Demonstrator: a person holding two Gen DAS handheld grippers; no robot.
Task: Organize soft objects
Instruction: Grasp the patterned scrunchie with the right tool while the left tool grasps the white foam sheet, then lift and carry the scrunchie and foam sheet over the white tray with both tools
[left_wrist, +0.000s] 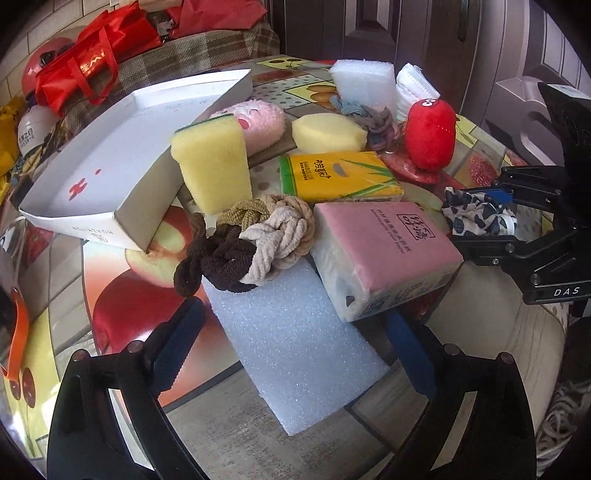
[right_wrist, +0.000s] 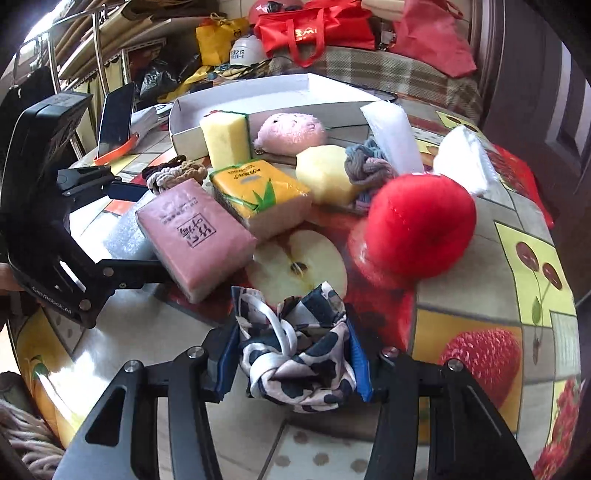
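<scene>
My right gripper (right_wrist: 291, 363) has its jaws clamped on the black-and-white patterned cloth scrunchie (right_wrist: 295, 354), which bunches up between the blue pads just above the fruit-print worktop (right_wrist: 480, 266). My left gripper (left_wrist: 295, 354) has its jaws wide apart, straddling the pale blue foam sheet (left_wrist: 295, 343) that lies flat on the worktop; the pads sit on either side of it and I cannot see them pressing on it. The pink wrapped tissue pack (left_wrist: 384, 254) rests with one end on that foam sheet, and the brown, tan and cream braided hair ties (left_wrist: 247, 243) lie on its far end. Beyond them sit the yellow tissue pack (left_wrist: 340, 177), a yellow sponge with a green scouring layer (left_wrist: 214, 170) leaning against the open white cardboard box (left_wrist: 122, 158), a pink plush toy (left_wrist: 262, 125) and a red plush toy (left_wrist: 430, 133).
</scene>
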